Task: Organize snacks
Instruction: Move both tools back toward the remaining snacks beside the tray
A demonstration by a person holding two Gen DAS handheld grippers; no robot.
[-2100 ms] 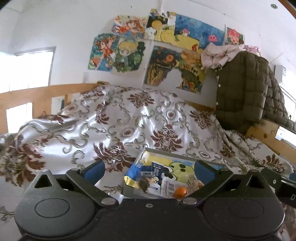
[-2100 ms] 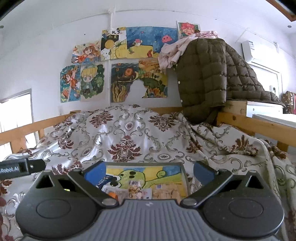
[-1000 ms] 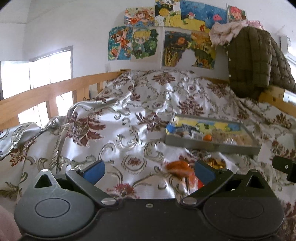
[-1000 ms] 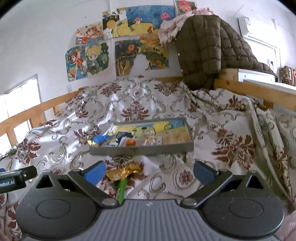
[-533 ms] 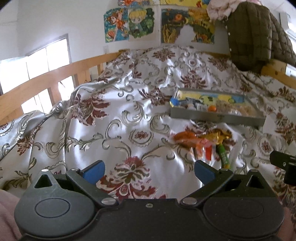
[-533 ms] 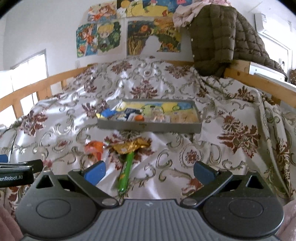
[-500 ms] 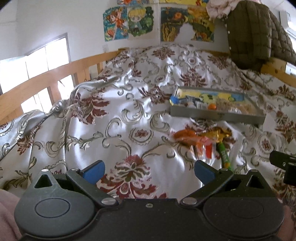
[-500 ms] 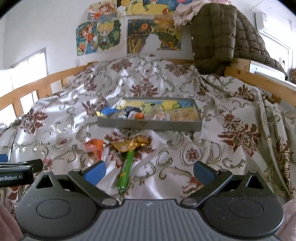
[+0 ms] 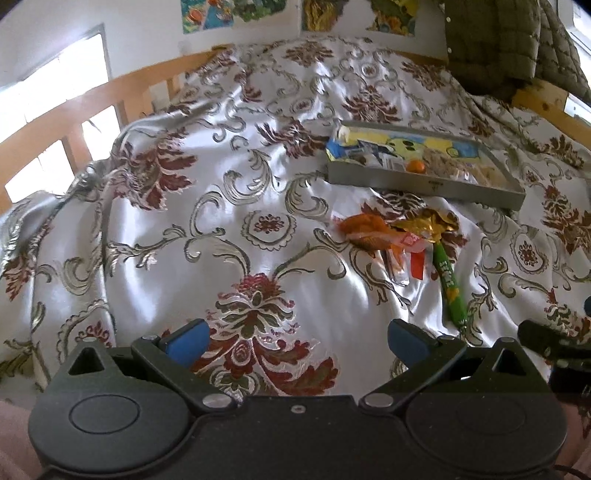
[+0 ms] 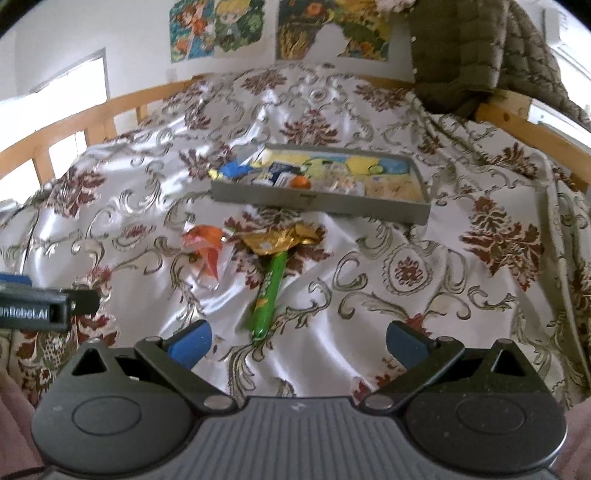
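A grey tray (image 9: 424,181) (image 10: 314,201) holding several snack packets and a small orange ball (image 9: 415,166) (image 10: 300,181) lies on the bed. In front of it lie loose snacks: an orange wrapper (image 9: 364,229) (image 10: 205,238), a gold wrapper (image 9: 428,225) (image 10: 280,238) and a long green stick packet (image 9: 450,284) (image 10: 269,291). My left gripper (image 9: 297,341) is open and empty, well short and left of the snacks. My right gripper (image 10: 297,341) is open and empty, just short of the green packet's near end.
A shiny floral bedspread (image 9: 221,206) covers the bed in folds. A wooden rail (image 9: 74,107) runs along the left and another (image 10: 532,129) at the right. A brown quilted jacket (image 10: 472,48) hangs over the far right rail. Posters (image 10: 218,33) hang on the wall.
Both grippers have pulled back from the tray and tipped downward; the loose snacks in front of the tray have come into view. Both jaws stay open.
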